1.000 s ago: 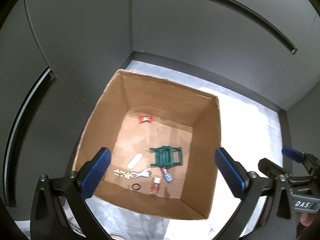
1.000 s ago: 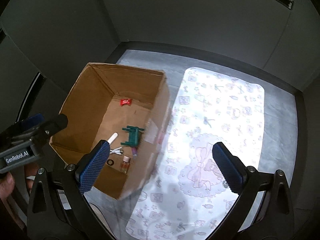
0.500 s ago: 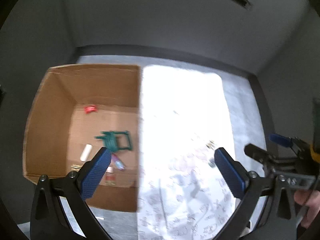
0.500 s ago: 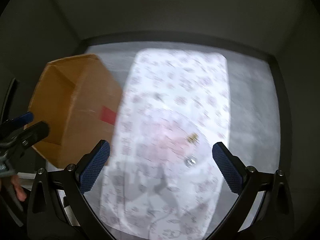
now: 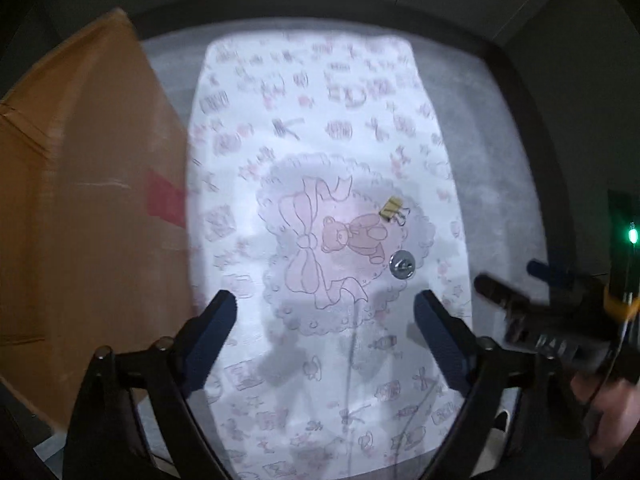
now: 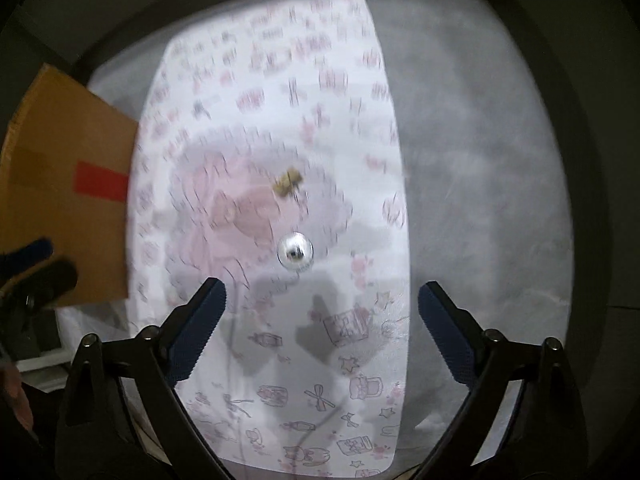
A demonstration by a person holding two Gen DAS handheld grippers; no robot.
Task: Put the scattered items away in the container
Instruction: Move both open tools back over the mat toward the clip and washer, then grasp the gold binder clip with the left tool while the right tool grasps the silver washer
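The cardboard box (image 5: 80, 200) stands at the left edge of the patterned mat (image 5: 320, 120), its flat brown outer wall rising along the mat's left border and carrying a red label (image 5: 164, 200); from these views its inside is hidden. The mat is a white, rounded-corner sheet printed with pink bows, small boxes and a teddy bear inside a scalloped ring, and it lies on a pale grey, cloudy-looking desk (image 5: 492, 160) that shows as a broad bare strip along the mat's right side and a narrower one at its far end. Dark walls close in beyond the desk's far and right edges. 2 small things lie near the middle of the mat, close to each other but apart: a gold binder clip (image 5: 394, 209) with thin wire handles, resting at the upper right of the bear, and nearer the cameras a round, shiny metal cap (image 5: 402, 265), whose exact kind cannot be told. Both sit well clear of the box wall, with open mat all around them. The left claw (image 5: 326, 334) hangs above the near half of the mat, its 2 blue ridged pads spread wide with nothing between them. The right claw (image 6: 322, 326) is likewise spread wide and holds nothing, with the metal cap just beyond its gap. The right-wrist view is smeared, so fine print on the mat is unclear there.
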